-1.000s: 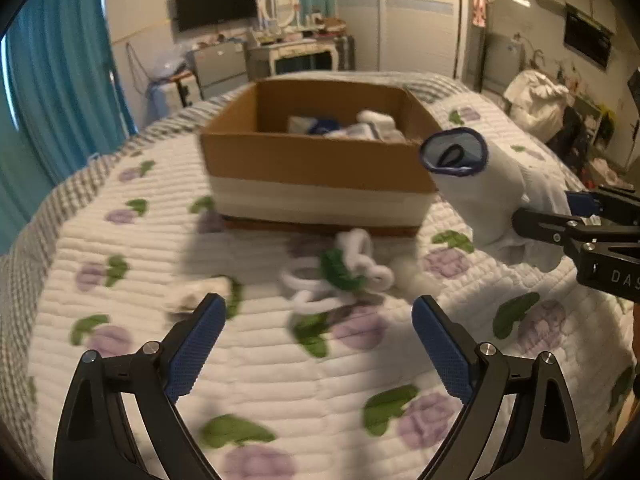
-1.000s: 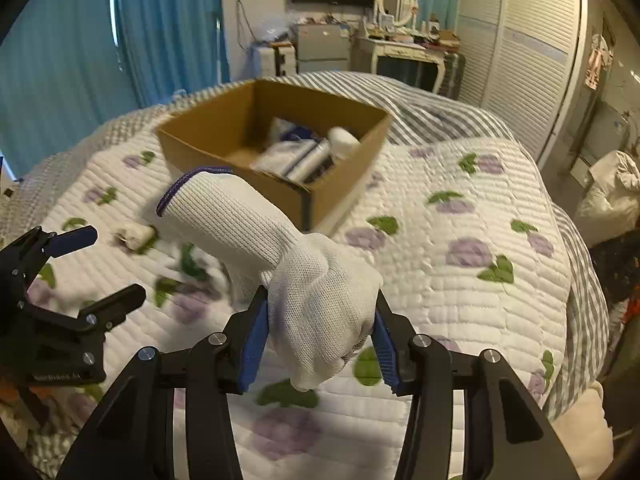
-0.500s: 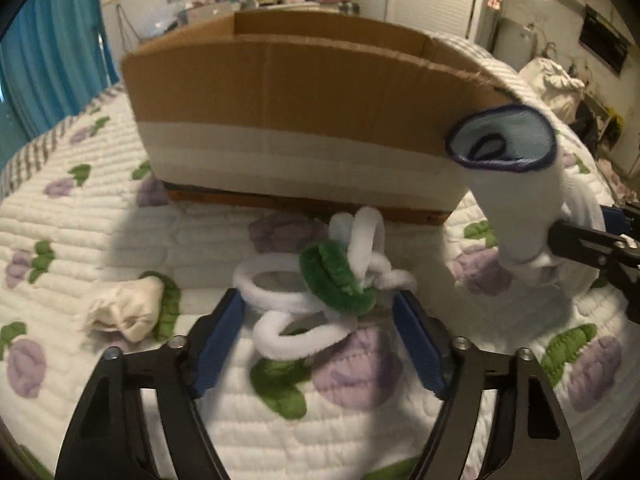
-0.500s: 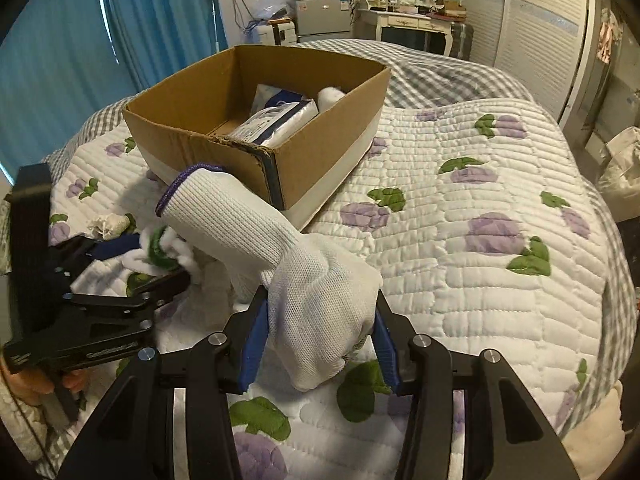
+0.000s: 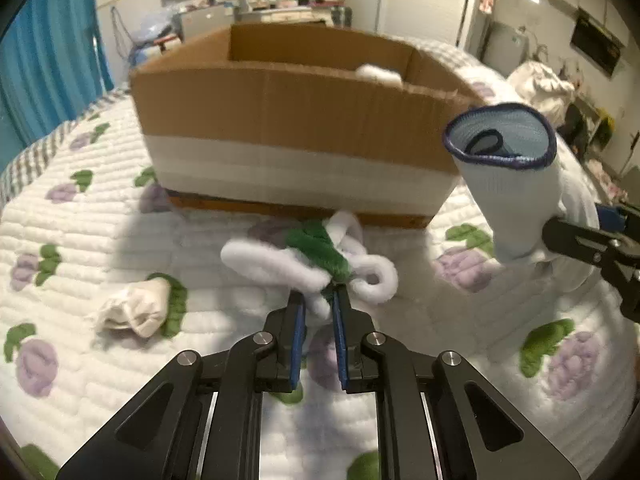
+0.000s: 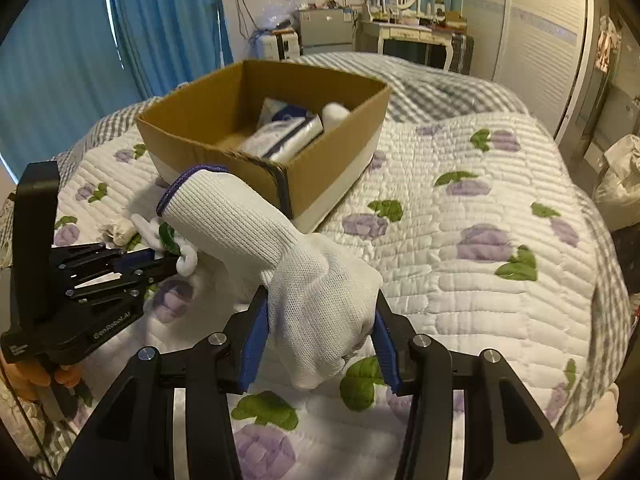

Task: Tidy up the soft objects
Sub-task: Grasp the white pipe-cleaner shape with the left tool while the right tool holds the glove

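My left gripper (image 5: 319,306) is shut on a fuzzy white and green twisted cord (image 5: 308,260) that lies on the quilt in front of the cardboard box (image 5: 296,120). My right gripper (image 6: 320,332) is shut on a white knit glove (image 6: 280,248) with a purple cuff and holds it above the quilt, cuff up. The glove also shows at the right of the left wrist view (image 5: 516,196). The left gripper (image 6: 172,264) and the cord (image 6: 176,244) show at the left of the right wrist view. The box (image 6: 340,152) holds a few white and blue soft items (image 6: 288,136).
A small crumpled cream cloth (image 5: 136,308) lies on the quilt left of the cord. The flowered quilt (image 6: 480,216) covers the bed. Blue curtains (image 6: 160,32), a dresser and wardrobe stand beyond the bed.
My left gripper moved forward and down to the cord and closed on it. My right gripper kept hold of the glove and stayed near the box corner.
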### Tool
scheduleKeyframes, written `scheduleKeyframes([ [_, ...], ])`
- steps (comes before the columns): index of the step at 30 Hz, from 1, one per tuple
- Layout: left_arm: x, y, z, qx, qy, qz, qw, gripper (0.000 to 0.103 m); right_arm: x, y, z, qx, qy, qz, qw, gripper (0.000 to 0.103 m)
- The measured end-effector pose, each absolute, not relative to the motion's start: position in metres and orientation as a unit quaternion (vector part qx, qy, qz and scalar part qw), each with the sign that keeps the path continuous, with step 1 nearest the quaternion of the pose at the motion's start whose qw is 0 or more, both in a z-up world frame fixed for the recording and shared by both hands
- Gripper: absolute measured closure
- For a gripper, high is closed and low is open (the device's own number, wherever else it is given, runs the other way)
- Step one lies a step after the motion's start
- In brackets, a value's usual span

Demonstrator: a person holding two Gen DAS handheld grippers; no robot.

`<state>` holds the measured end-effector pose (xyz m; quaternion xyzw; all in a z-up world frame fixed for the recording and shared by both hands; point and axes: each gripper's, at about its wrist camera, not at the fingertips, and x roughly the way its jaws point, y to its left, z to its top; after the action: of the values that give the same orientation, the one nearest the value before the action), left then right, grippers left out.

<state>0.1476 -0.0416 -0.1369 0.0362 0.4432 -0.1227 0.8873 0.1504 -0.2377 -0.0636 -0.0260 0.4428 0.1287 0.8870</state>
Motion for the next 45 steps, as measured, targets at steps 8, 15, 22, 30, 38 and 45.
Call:
scheduleKeyframes([
  [8,0.118,-0.028,-0.09,0.02,0.396,-0.131,0.909,0.091,0.123,-0.24,-0.025,-0.028,0.406,0.125,0.905,0.056],
  [15,0.107,-0.032,-0.051,0.033,0.35,-0.135,0.926,0.091,0.104,-0.239,0.017,-0.033,0.362,0.126,0.923,0.056],
  [22,0.119,-0.037,-0.067,0.055,0.365,-0.082,0.926,0.035,0.103,-0.236,0.026,-0.025,0.351,0.134,0.926,0.056],
  [30,0.151,-0.038,-0.122,0.031,0.417,-0.095,0.903,0.033,0.125,-0.232,0.006,-0.02,0.371,0.142,0.918,0.056],
  [38,0.185,-0.049,-0.168,0.044,0.451,-0.103,0.886,0.038,0.154,-0.235,-0.01,-0.01,0.385,0.153,0.91,0.056],
  [45,0.181,-0.028,-0.145,-0.008,0.444,-0.118,0.888,0.062,0.159,-0.236,-0.009,-0.006,0.382,0.161,0.91,0.056],
])
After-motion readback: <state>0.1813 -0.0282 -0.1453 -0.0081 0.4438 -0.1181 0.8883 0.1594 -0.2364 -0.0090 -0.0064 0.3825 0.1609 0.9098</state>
